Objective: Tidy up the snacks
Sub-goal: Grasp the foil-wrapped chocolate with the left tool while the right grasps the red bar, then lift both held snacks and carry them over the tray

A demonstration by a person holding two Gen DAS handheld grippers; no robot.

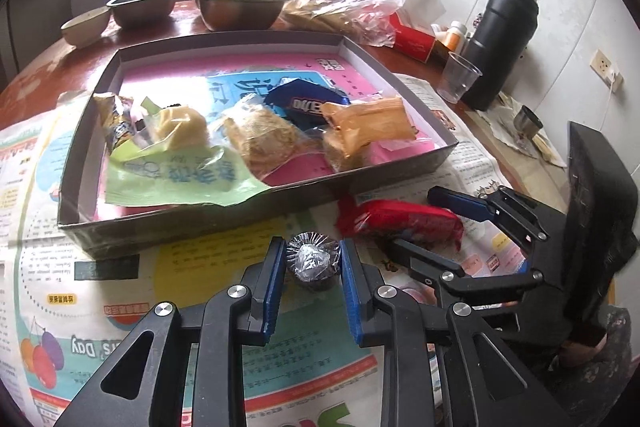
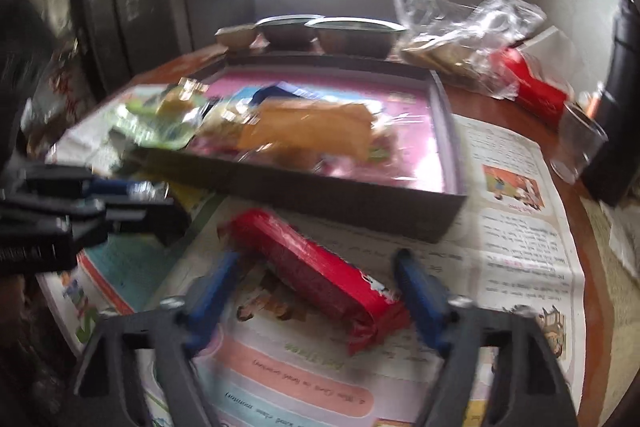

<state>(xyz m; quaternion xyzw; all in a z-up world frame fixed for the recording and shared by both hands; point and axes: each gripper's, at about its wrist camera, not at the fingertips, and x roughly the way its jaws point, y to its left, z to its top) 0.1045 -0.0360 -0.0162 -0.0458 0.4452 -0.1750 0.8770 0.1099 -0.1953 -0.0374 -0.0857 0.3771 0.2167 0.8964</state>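
Two claws working at once: left claw (image 1: 313,261) pinches the foil-wrapped cupcake (image 1: 313,262) just in front of the tray (image 1: 256,211); right claw (image 2: 316,291) is spread around the red snack pack (image 2: 320,273), pads not on it yet. Risks: cupcake crushed or slipping from the foil; red pack lies skewed between the fingers (image 2: 420,291), so closing may twist it or catch only the crimped end. Both snacks sit on newspaper (image 1: 208,267) on the bench, outside the tray

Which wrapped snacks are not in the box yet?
Two: the foil-wrapped cupcake between the left gripper's pads, and the red packet on the newspaper between the right gripper's fingers.
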